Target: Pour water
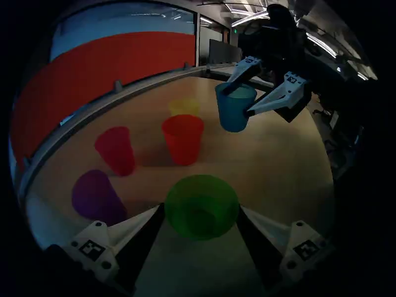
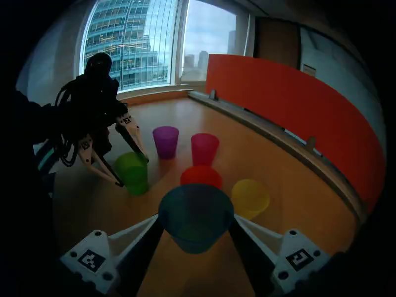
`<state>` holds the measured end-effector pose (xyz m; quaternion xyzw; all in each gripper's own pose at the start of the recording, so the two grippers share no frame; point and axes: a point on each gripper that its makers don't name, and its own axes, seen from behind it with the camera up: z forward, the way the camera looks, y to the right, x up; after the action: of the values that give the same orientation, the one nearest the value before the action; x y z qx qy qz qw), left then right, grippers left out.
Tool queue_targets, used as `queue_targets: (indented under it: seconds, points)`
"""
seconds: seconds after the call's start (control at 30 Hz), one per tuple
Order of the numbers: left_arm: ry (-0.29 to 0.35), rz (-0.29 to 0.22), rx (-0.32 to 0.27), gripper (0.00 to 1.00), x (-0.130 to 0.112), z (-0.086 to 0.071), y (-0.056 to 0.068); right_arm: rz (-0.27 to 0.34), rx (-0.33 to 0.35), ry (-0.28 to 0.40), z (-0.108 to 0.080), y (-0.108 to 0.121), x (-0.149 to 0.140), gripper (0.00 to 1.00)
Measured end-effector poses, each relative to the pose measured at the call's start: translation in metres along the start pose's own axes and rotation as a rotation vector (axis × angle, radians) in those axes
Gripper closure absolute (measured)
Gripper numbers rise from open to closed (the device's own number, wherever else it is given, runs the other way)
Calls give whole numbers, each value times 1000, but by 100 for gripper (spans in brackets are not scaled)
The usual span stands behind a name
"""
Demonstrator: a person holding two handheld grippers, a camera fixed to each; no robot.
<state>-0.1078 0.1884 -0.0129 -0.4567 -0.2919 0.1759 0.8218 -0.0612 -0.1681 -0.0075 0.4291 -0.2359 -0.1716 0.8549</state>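
**Operator:** Where's my pouring cup, and which way does it point?

**Spotter:** Your right gripper [image 2: 195, 220] has both fingers clamped on the blue translucent plastic cup [image 1: 235, 111], one on each side of its wall. You hold it lifted above the pale wooden table [image 1: 277, 163], long axis close to vertical, mouth up, leaning slightly. In the right gripper view it covers the near part of the red translucent plastic cup [image 1: 183, 138].

**Operator:** Any writing?

**Spotter:** The markings you can see are square black-and-white pattern tags [image 2: 90, 258] on the gripper fingers.

**Operator:** My other hand?

**Spotter:** Your left gripper [image 2: 132, 172] grips the green translucent plastic cup [image 1: 200, 208], mouth up, with a finger pressed against each side. Past it stand a purple plastic cup [image 1: 94, 198], a pink plastic cup [image 1: 116, 148], the red one and a yellow plastic cup [image 1: 184, 106], all upright and apart. An orange-red wall panel [image 1: 114, 64] runs along the table's edge.

**Operator:** What's unclear?

**Spotter:** You can't tell whether either held cup contains water, because the light is dim. Against the bright windows [image 2: 133, 44], the left gripper's body is a dark silhouette.
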Motion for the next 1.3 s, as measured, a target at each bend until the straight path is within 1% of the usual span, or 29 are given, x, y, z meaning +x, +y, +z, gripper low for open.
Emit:
queue_targets:
  seconds: [0.4,0.6,0.9,1.17,1.3]
  points:
    - [-20,-4,31,0,-14,-10,-3,19,6,-13,10,-6,-12,9]
    - [-19,-10,50,0,-20,-19,-4,21,0,-24,19,-7,-22,9]
    - [-12,-24,72,0,-27,-32,-4,27,14,-46,30,-17,-37,9]
    - [4,-29,74,0,-26,-38,1,37,15,-50,32,-21,-43,9]
    - [6,-29,76,0,-27,-40,1,38,14,-58,33,-23,-47,9]
